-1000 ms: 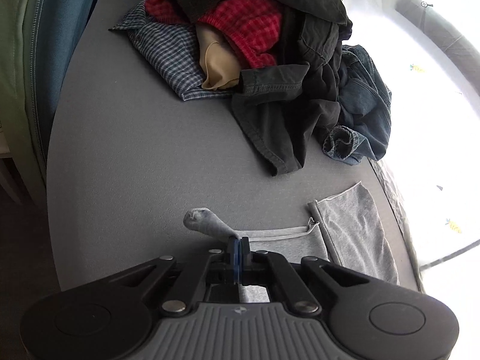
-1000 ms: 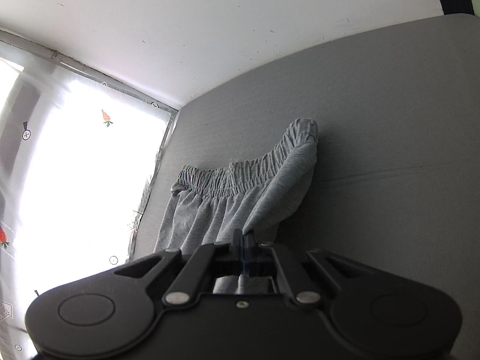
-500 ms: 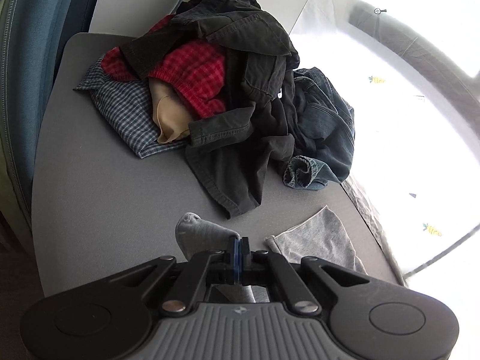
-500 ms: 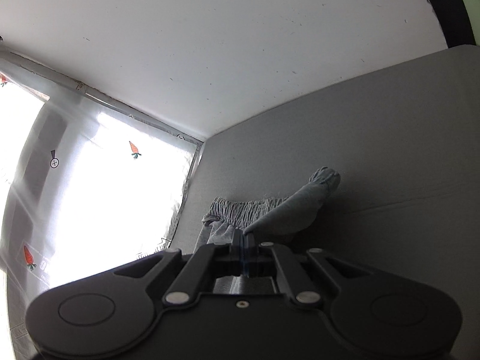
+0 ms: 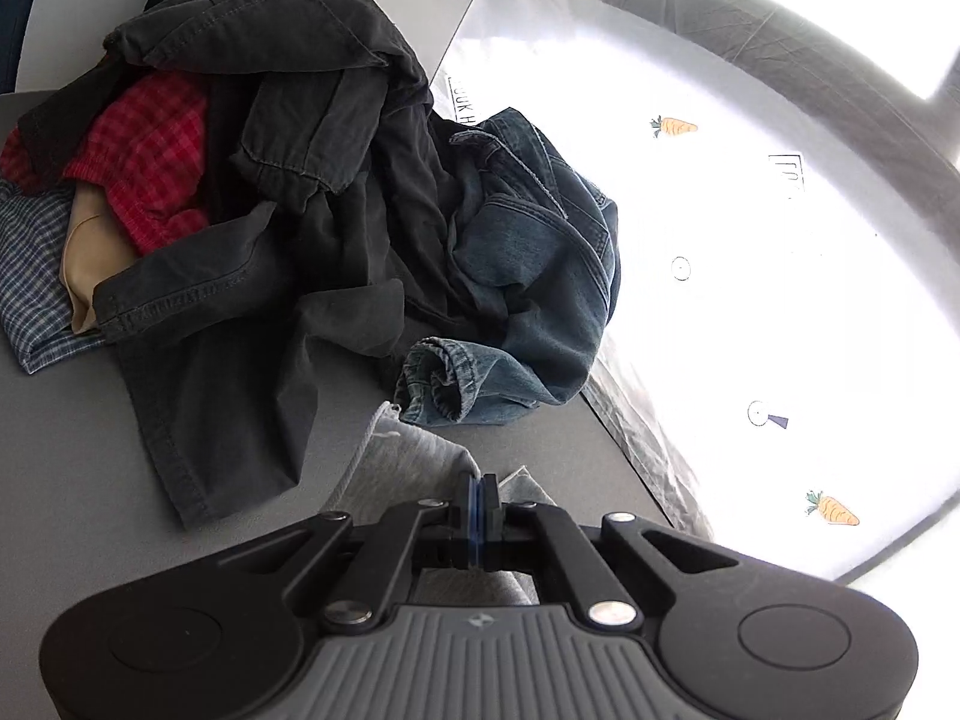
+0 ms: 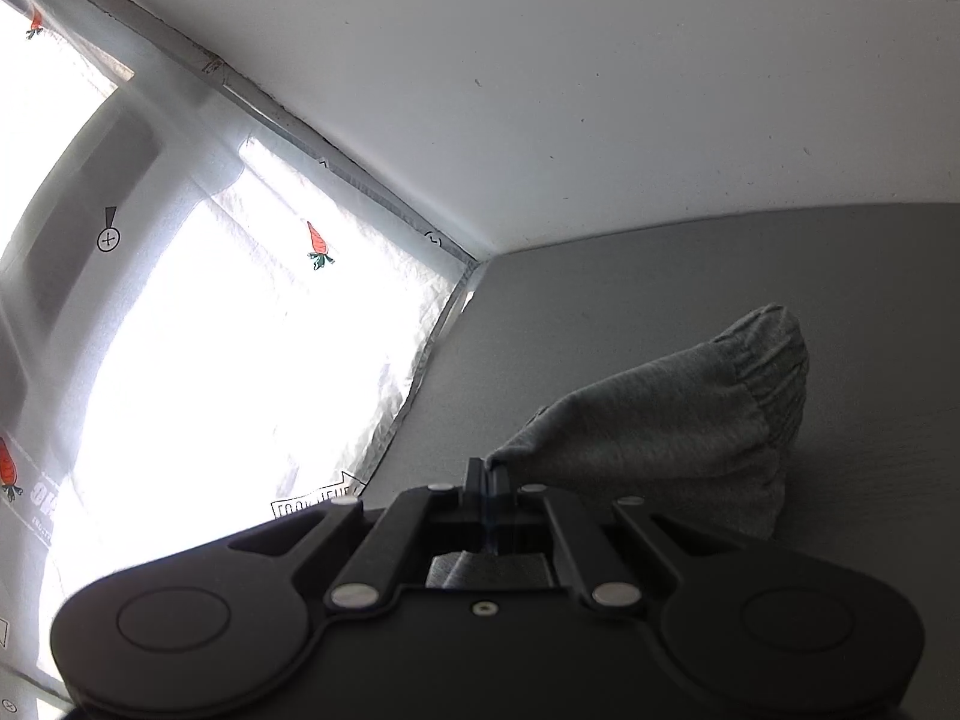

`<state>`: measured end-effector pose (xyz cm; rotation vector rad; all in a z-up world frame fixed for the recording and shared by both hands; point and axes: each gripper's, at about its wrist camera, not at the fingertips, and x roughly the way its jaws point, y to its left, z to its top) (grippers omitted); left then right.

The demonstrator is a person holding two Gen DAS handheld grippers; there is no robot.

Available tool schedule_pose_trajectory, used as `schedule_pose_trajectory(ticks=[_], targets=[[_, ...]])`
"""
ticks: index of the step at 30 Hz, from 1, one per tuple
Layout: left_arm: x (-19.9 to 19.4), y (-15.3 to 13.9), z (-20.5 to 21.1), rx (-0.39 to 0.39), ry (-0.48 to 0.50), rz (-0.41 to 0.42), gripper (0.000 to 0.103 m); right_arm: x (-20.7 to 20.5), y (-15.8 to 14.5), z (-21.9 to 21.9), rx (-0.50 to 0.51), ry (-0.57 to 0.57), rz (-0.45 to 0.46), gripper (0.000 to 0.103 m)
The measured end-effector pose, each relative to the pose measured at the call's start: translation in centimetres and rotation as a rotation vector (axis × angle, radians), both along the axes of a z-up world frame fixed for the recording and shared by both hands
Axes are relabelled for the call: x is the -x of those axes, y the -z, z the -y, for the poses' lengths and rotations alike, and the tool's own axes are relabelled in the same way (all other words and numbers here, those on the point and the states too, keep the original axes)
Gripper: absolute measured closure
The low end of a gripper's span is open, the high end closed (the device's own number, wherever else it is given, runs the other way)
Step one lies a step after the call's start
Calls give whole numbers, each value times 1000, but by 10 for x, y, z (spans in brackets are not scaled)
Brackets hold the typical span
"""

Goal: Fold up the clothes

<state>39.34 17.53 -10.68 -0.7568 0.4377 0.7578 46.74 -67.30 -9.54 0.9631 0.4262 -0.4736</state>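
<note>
Grey sweat shorts (image 5: 414, 462) are pinched at one end by my left gripper (image 5: 478, 489), which is shut on the fabric just short of the clothes pile. In the right wrist view the same grey shorts (image 6: 672, 426) bunch up with the elastic waistband (image 6: 774, 360) lifted off the grey table (image 6: 720, 276). My right gripper (image 6: 486, 474) is shut on a corner of that cloth. Most of the garment hangs below both grippers, out of sight.
A heap of clothes lies ahead of the left gripper: blue jeans (image 5: 528, 276), a dark grey garment (image 5: 288, 192), a red checked one (image 5: 150, 156), a blue plaid shirt (image 5: 30, 264). A white plastic sheet with carrot prints (image 5: 750, 240) borders the table (image 5: 72, 450).
Both grippers have carried the grey shorts across the table and slightly up. The left one has come close to the clothes pile. The flat waistband has gathered into a raised bunch.
</note>
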Motion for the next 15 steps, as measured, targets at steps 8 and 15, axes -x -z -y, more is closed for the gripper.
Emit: schedule_pose_trajectory(ticks=[8, 15], targets=[[-152, 53, -13, -48, 151, -138, 103, -121, 47, -3, 26, -17, -88, 102], [-211, 99, -12, -64, 217, -243, 103, -180, 90, -1, 33, -31, -188, 102]])
